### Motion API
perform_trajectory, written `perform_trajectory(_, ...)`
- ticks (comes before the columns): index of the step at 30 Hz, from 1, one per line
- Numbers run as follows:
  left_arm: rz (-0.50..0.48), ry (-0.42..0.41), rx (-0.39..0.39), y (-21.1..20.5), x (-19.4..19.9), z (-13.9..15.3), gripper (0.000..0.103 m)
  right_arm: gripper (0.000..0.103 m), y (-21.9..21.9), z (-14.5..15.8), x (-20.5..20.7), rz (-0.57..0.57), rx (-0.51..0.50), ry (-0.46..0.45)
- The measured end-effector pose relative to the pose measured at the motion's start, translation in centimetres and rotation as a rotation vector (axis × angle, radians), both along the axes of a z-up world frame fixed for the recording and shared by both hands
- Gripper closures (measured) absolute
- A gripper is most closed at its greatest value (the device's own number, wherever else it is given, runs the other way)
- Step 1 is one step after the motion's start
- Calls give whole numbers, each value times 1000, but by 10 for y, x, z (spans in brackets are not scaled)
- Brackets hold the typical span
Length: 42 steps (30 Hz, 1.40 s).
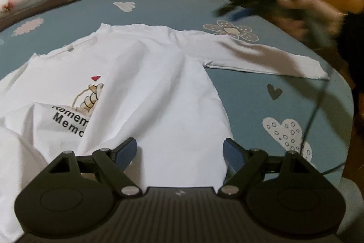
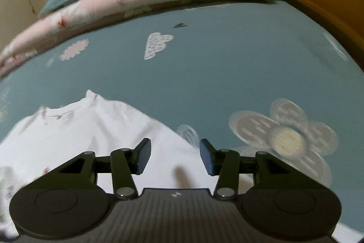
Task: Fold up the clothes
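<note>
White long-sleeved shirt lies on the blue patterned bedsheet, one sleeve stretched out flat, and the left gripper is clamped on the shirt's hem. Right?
Not quite. In the left wrist view the left gripper is open, its fingers apart above the white shirt, gripping nothing. The sleeve does lie stretched flat on the blue bedsheet.

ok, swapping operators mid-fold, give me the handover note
Left gripper: open, empty, over the shirt's lower body.
Right gripper: open, empty, above the shirt near its shoulder.
White long-sleeve shirt: on the blue bedsheet, print side up, one side already folded over the print, the other sleeve still stretched out flat.
Left: fold that sleeve in, then fold the body.
</note>
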State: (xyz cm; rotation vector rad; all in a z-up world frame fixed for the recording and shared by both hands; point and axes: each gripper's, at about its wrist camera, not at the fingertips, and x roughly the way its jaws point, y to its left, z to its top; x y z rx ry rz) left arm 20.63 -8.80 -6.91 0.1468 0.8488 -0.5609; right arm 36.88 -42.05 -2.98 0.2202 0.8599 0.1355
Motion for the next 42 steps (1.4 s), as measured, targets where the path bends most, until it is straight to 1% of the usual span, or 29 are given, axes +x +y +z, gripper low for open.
perform_trajectory(2, 0, -19, 12, -2, -7, 2, 20, 48, -25, 17, -34, -40, -11, -1)
perform_trajectory(5, -4, -17, 5, -3, -14, 5, 20, 47, -59, 39, -88, -109, -41, -19)
perform_trajectory(7, -8, -15, 5, -5, -18, 6, 20, 41, -81, 48, -121, -180, -46, -37)
perform_trajectory(10, -12, -15, 7, -8, -21, 6, 20, 40, -109, 38, -148, -284, -30, -28)
perform_trajectory(13, -15, -9, 9, -12, -22, 4, 20, 40, -128, 14, -167, -365, -23, -2)
perform_trajectory(15, -14, -9, 18, -15, -22, 2, 20, 40, -134, -3, -171, -407, -39, 14)
perform_trajectory(18, -13, -22, 37, -18, -23, 1, 20, 40, -132, -28, -169, -448, -100, 32)
perform_trajectory(21, -14, -26, 40, -19, -21, -1, 20, 40, -129, -48, -161, -475, -120, 45)
perform_trajectory(23, -16, -29, 37, -20, -19, -1, 20, 40, -129, -60, -152, -495, -164, 42)
perform_trajectory(24, -18, -29, 38, -21, -19, -2, 20, 36, -129, -66, -148, -505, -187, 39)
perform_trajectory(26, -23, -28, 37, -21, -18, -2, 20, 32, -129, -70, -135, -508, -247, 31)
perform_trajectory(29, -21, -21, 40, -21, -17, -4, 20, 32, -137, -70, -120, -524, -267, 39)
perform_trajectory(32, -15, -20, 42, -20, -19, -3, 20, 32, -142, -62, -115, -547, -275, 57)
perform_trajectory(34, -20, -25, 39, -20, -22, -1, 20, 32, -132, -51, -124, -524, -247, 32)
perform_trajectory(37, -17, -26, 37, -20, -25, 2, 20, 30, -111, -45, -145, -457, -243, 7)
perform_trajectory(40, -7, -9, 21, -20, -29, 4, 20, 30, -102, -60, -165, -422, -239, 64)
perform_trajectory(42, 4, -4, 19, -19, -36, 7, 20, 30, -102, -68, -178, -407, -229, 85)
